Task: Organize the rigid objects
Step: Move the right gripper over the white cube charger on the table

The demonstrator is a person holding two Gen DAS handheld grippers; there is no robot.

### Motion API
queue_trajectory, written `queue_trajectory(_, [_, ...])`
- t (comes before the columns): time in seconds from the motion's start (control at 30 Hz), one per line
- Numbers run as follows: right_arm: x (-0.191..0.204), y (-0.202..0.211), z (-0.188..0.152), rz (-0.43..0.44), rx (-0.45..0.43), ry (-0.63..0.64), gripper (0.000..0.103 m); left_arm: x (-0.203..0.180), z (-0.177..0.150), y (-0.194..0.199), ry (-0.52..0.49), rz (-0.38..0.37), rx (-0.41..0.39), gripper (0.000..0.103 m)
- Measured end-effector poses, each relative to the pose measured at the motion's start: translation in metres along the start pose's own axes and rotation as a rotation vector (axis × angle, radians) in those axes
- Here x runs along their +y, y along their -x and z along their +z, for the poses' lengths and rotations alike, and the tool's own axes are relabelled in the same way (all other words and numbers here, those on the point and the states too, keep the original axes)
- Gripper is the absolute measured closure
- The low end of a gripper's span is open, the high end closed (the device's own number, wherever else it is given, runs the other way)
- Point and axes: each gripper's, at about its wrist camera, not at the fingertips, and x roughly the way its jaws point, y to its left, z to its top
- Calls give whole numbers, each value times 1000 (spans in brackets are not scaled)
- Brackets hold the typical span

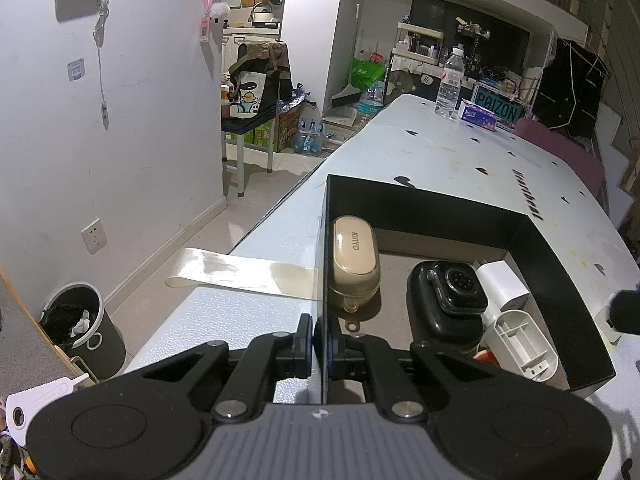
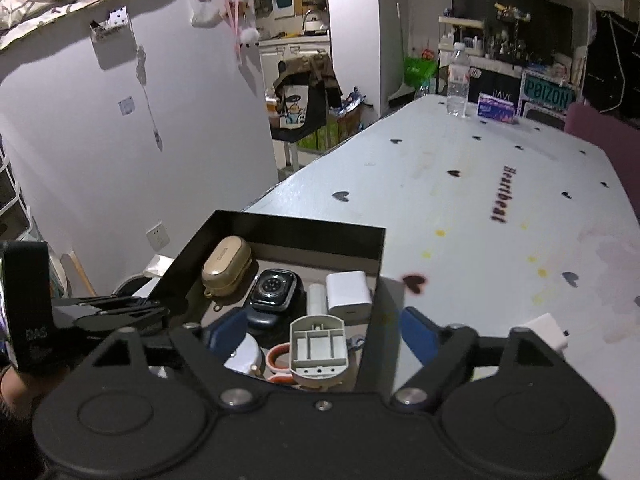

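A black open box (image 1: 560, 280) sits at the near left corner of the white table (image 1: 460, 152). It holds a beige earbud case (image 1: 354, 254), a black smartwatch (image 1: 452, 296), a white charger (image 1: 504, 284) and a grey plastic part (image 1: 520, 344). My left gripper (image 1: 320, 344) is shut on the box's left wall. In the right wrist view the box (image 2: 300, 228) shows the same case (image 2: 226, 266), watch (image 2: 274, 290), charger (image 2: 347, 292) and grey part (image 2: 318, 350). My right gripper (image 2: 320, 332) is open and straddles the box's right wall, one finger inside. It holds nothing.
A small white object (image 2: 546, 330) lies on the table to the right of the box. A water bottle (image 1: 450, 82) and a tissue pack (image 1: 478, 114) stand at the table's far end. A bin (image 1: 82, 328) stands on the floor at the left. Tape (image 1: 240, 272) hangs off the table edge.
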Motion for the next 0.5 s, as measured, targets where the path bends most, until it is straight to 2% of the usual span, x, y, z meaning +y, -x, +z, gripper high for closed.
queue_trajectory(0.17, [-17,16,-6,-24,-69,-19,7,0,0,0,-1,1,0,96])
queue_trajectory(0.5, [-89,31,-19,-172,-145,-140,5,2,0,0,-4,5,1,97])
